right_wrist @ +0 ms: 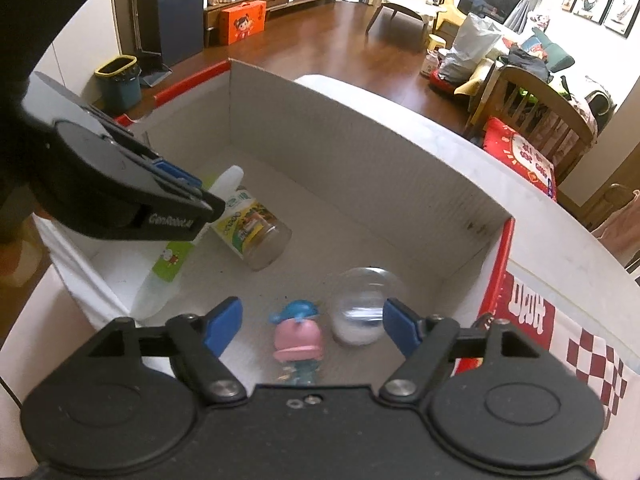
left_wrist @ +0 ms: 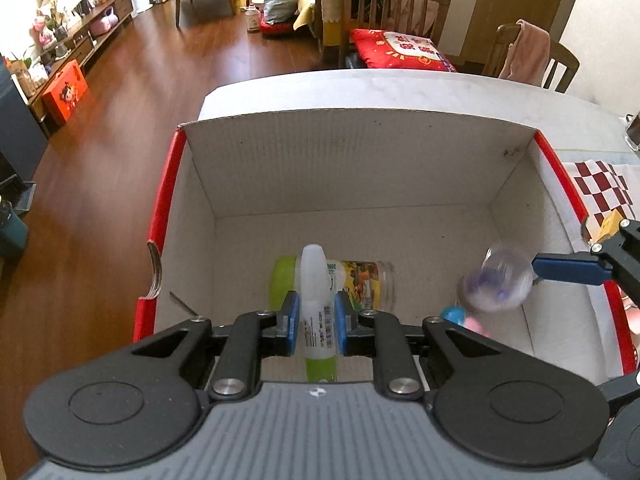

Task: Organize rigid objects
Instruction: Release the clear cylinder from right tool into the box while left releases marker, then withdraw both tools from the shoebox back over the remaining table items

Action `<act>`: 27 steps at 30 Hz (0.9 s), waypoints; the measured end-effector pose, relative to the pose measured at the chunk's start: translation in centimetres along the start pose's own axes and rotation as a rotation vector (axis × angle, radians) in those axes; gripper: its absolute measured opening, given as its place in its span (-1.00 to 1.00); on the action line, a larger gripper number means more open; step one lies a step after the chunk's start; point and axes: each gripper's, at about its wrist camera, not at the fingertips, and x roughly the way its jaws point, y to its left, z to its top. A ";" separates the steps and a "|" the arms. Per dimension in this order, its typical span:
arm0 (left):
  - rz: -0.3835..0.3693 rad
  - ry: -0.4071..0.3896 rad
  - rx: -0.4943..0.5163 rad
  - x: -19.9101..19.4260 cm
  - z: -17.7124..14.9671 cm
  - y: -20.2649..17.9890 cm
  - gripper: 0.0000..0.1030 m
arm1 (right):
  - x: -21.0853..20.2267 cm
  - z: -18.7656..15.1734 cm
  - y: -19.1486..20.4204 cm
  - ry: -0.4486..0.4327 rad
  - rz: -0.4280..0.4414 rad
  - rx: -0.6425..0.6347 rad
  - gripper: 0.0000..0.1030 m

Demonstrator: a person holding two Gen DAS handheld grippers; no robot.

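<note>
A red cardboard box [left_wrist: 360,168] with a white inside stands on the table. My left gripper [left_wrist: 316,316] is shut on a white and green glue bottle [left_wrist: 316,280], held over the box; the bottle also shows in the right wrist view [right_wrist: 168,264]. A clear jar with a green lid [left_wrist: 360,280] lies on its side on the box floor, also seen in the right wrist view [right_wrist: 256,232]. My right gripper [right_wrist: 314,322] is open above the box. A blurred clear plastic ball [right_wrist: 362,304] is between its fingers, by the right pad. A pink and blue toy figure [right_wrist: 298,336] is below.
The box sits on a white table [left_wrist: 400,88] with a red checked cloth [left_wrist: 604,188] at the right. Wooden chairs [left_wrist: 392,12] with a red cushion stand behind the table. A wooden floor lies to the left.
</note>
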 end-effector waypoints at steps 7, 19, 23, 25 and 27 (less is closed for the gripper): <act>0.014 -0.036 -0.009 -2.2 -0.5 -0.3 -0.55 | -2.1 -0.4 -0.1 -0.049 0.007 0.004 0.60; 0.034 -0.131 -0.013 -7.3 -2.0 -2.1 -0.54 | -7.6 -2.6 -1.6 -0.148 0.061 0.053 0.70; 0.032 -0.164 -0.010 -9.2 -3.0 -3.2 -0.54 | -10.1 -4.0 -2.6 -0.196 0.070 0.071 0.73; 0.029 -0.180 -0.008 -10.1 -3.4 -4.0 -0.54 | -11.1 -4.7 -3.2 -0.213 0.072 0.082 0.75; 0.019 -0.195 -0.010 -10.9 -3.6 -4.8 -0.54 | -12.2 -5.4 -3.9 -0.235 0.079 0.093 0.76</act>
